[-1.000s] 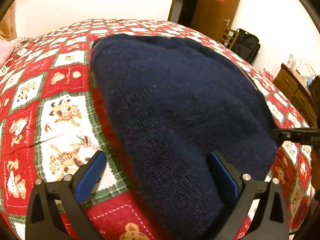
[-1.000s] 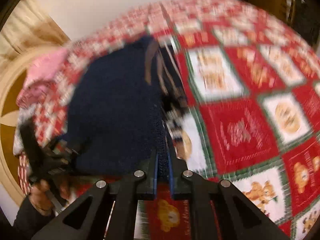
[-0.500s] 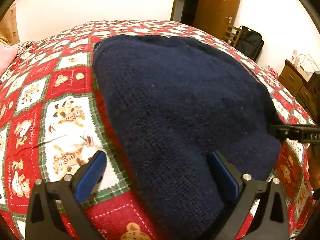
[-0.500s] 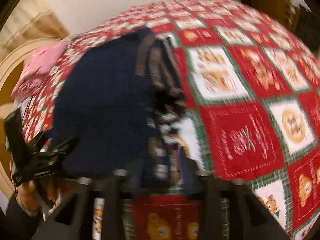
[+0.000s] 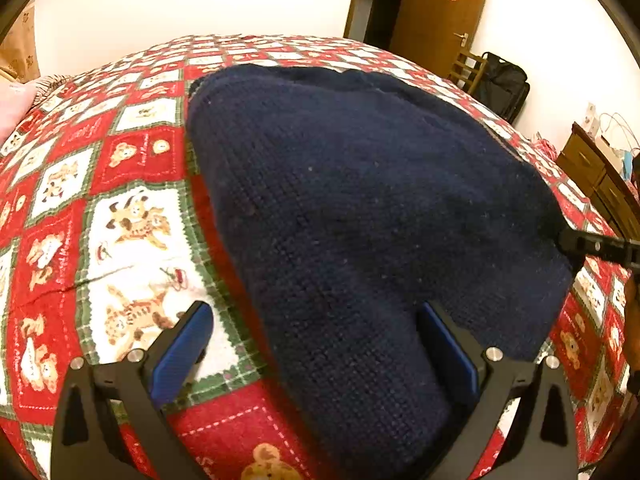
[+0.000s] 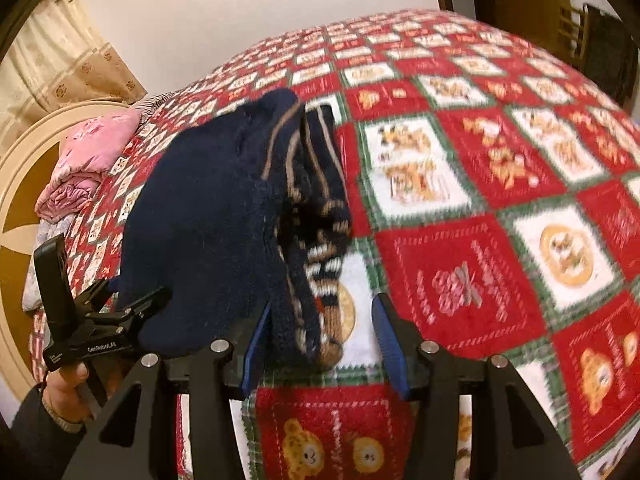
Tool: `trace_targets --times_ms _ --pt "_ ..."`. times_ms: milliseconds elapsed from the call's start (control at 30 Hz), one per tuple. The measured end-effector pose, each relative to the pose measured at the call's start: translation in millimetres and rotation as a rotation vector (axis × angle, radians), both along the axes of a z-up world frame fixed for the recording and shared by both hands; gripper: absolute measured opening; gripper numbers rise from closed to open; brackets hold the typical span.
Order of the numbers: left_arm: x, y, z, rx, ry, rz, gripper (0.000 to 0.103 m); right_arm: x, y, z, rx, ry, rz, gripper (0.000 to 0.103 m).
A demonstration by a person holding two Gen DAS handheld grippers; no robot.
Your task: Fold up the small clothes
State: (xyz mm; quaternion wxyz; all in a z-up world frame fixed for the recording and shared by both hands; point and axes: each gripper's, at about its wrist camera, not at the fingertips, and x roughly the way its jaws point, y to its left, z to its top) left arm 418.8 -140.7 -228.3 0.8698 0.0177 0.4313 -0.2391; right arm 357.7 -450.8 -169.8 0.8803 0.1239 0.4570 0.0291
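Note:
A dark navy knitted sweater [image 5: 360,200] lies folded on the red, white and green bear-patterned quilt [image 5: 132,232]. In the right wrist view its folded edge [image 6: 312,208] shows tan and white stripes. My left gripper [image 5: 312,312] is open wide over the sweater's near corner, its right finger [image 5: 444,344] resting on the knit. My right gripper [image 6: 322,306] is open, with the striped edge lying loose between its blue pads. A hand [image 6: 68,384] holds the left gripper [image 6: 132,304] at the sweater's other side. The right gripper's tip [image 5: 596,246] shows at the sweater's right edge.
A pink folded blanket [image 6: 80,164] lies by the round headboard [image 6: 24,168]. Beyond the bed stand a brown door [image 5: 436,12], a wooden chair with a black bag [image 5: 504,84], and a dresser [image 5: 600,176]. Bare quilt [image 6: 500,220] stretches right of the sweater.
My right gripper has opened and let go of the sweater's striped edge, which now lies on the quilt. The left gripper has stayed open in the same place.

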Motion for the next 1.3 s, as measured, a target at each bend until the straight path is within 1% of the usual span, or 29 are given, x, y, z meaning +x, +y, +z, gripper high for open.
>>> trace_targets --times_ms 67,100,133,167,200,267,367,400,533,567,633,767,833,867,900,933,967,1033,1167,1233,1300 --pt "-1 8 10 -0.017 -0.01 0.017 0.103 5 -3 7 0.001 -0.013 0.012 0.051" --pt "-2 15 18 -0.05 -0.023 0.03 0.103 8 -5 9 -0.005 -0.019 0.01 0.053" --pt "-2 26 28 -0.103 -0.051 0.051 0.103 12 -9 12 -0.009 -0.031 0.004 0.056" --pt "-1 33 34 -0.13 -0.067 0.066 0.103 15 -11 14 -0.003 -0.039 0.005 0.062" --pt "3 39 39 -0.143 -0.078 0.08 0.103 19 -14 17 0.008 -0.047 0.007 0.064" --pt "16 42 42 -0.125 -0.071 0.091 0.103 31 -18 20 0.028 -0.057 0.007 0.064" --pt "39 39 40 -0.053 -0.077 0.089 0.103 52 -20 21 0.09 -0.054 0.011 0.064" --pt "47 37 38 -0.042 -0.069 0.082 0.103 59 -21 21 0.117 -0.055 0.011 0.064" --pt "67 34 28 -0.106 -0.002 0.082 0.103 86 -19 16 0.227 -0.051 0.031 0.064" --pt "70 33 26 -0.118 0.012 0.08 0.103 91 -17 14 0.237 -0.044 0.04 0.064" --pt "74 30 20 -0.156 0.036 0.075 0.103 103 -12 8 0.211 -0.024 0.04 0.064" --pt "82 23 12 -0.181 0.074 0.054 0.103 124 -10 -12 0.167 0.031 0.034 0.064" --pt "87 21 8 -0.203 0.098 0.038 0.103 130 -17 -21 0.187 0.047 0.028 0.065" --pt "90 21 7 -0.213 0.111 0.029 0.103 132 -20 -26 0.22 0.052 0.026 0.069" --pt "92 20 6 -0.219 0.123 0.022 0.103 133 -24 -31 0.257 0.059 0.026 0.07" --pt "94 19 5 -0.22 0.129 0.012 0.103 136 -27 -38 0.304 0.074 0.03 0.07" --pt "94 17 4 -0.218 0.133 0.001 0.103 138 -30 -43 0.327 0.082 0.03 0.072" --pt "94 13 5 -0.199 0.124 -0.008 0.103 140 -32 -46 0.358 0.068 0.034 0.072" --pt "90 -6 9 -0.127 0.066 -0.039 0.103 151 -19 -51 0.368 0.05 0.072 0.072" --pt "86 -16 12 -0.082 0.03 -0.047 0.103 158 -8 -51 0.347 0.051 0.084 0.072" --pt "86 -21 12 -0.056 0.011 -0.042 0.103 160 0 -51 0.319 0.051 0.083 0.072"
